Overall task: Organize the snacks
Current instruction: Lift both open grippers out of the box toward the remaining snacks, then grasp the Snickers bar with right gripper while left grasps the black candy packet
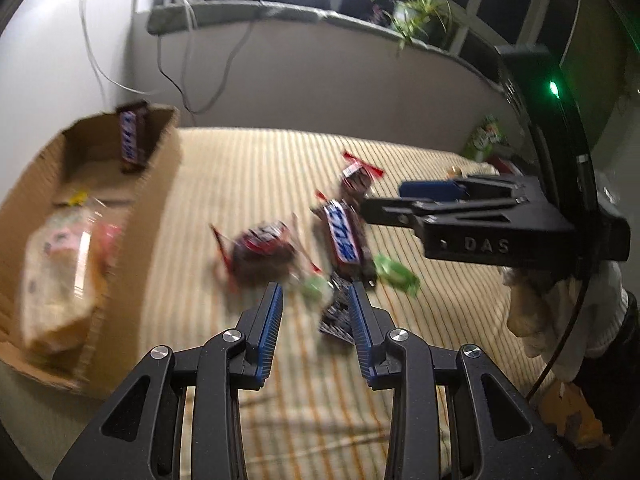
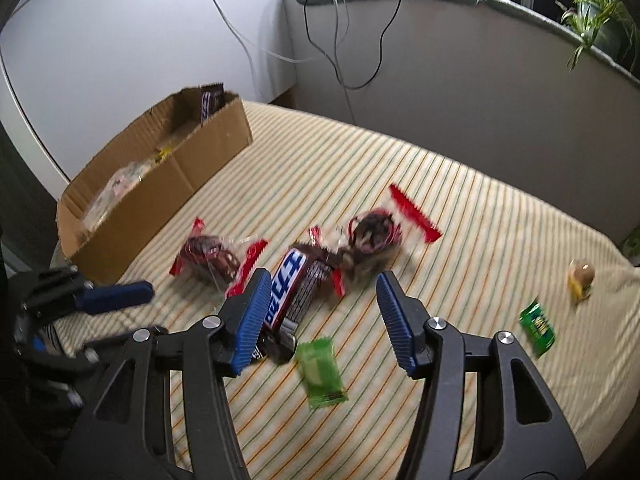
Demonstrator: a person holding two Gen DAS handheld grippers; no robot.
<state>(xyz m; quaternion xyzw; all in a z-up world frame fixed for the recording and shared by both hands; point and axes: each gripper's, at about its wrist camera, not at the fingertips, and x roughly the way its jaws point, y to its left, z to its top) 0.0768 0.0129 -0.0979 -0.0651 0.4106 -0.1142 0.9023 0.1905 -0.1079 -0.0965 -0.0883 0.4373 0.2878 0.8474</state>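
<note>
A Snickers bar (image 1: 344, 236) (image 2: 286, 284) lies on the striped sheet among two clear, red-edged packs of brown snacks (image 1: 260, 248) (image 2: 208, 258), (image 1: 356, 178) (image 2: 376, 234). A light green wrapper (image 1: 396, 274) (image 2: 322, 372) and a dark striped pack (image 1: 338, 312) lie near the bar. My left gripper (image 1: 316, 292) (image 2: 132, 312) hovers open over this pile, holding nothing. My right gripper (image 2: 320, 280) (image 1: 384, 200) is open wider above the same pile, its left pad over the bar. At the left, a cardboard box (image 1: 160, 184) (image 2: 192, 176) holds an upright Snickers bar (image 1: 132, 140) (image 2: 209, 104) and a pale bag (image 1: 60, 280).
A dark green packet (image 2: 538, 326) and a small round brown item (image 2: 582, 276) lie apart on the right of the sheet (image 2: 480, 220). Cables (image 2: 340, 40) hang down the wall behind. A plant (image 1: 416, 4) stands on the ledge. A gloved hand (image 1: 560, 312) holds the right gripper.
</note>
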